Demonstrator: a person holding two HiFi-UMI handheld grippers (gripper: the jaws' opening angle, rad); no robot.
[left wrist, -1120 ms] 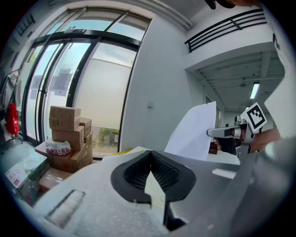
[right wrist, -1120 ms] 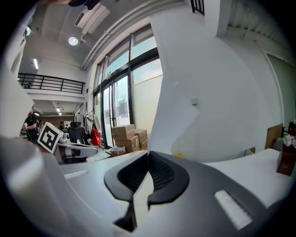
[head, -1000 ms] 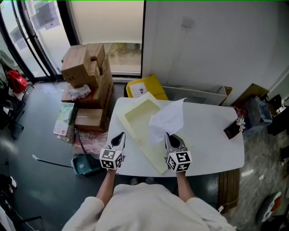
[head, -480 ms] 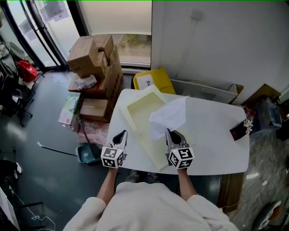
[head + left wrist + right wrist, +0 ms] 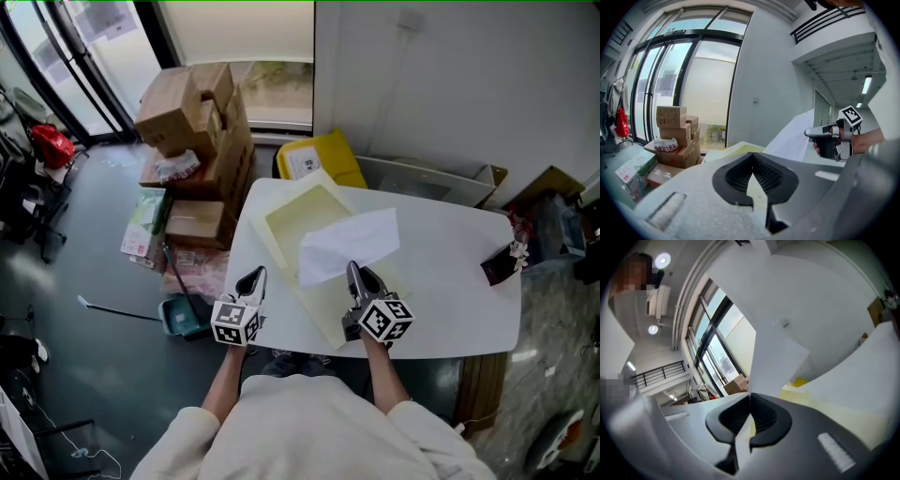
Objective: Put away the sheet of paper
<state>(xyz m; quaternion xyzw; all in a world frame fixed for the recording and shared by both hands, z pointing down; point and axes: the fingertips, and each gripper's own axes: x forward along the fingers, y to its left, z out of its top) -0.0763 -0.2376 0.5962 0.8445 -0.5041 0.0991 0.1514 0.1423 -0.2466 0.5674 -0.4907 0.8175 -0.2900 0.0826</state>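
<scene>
Office storage corner: stacked cartons (image 5: 190,120)

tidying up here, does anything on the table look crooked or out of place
The pale yellow folder lies diagonally across the white table, skewed to its edges. The sheet of paper is lifted off the surface, pinched at one edge in the right tool. Nothing looks spilled.

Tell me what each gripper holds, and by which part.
The right gripper pinches the sheet of paper by its near edge; the left gripper holds nothing.
</scene>
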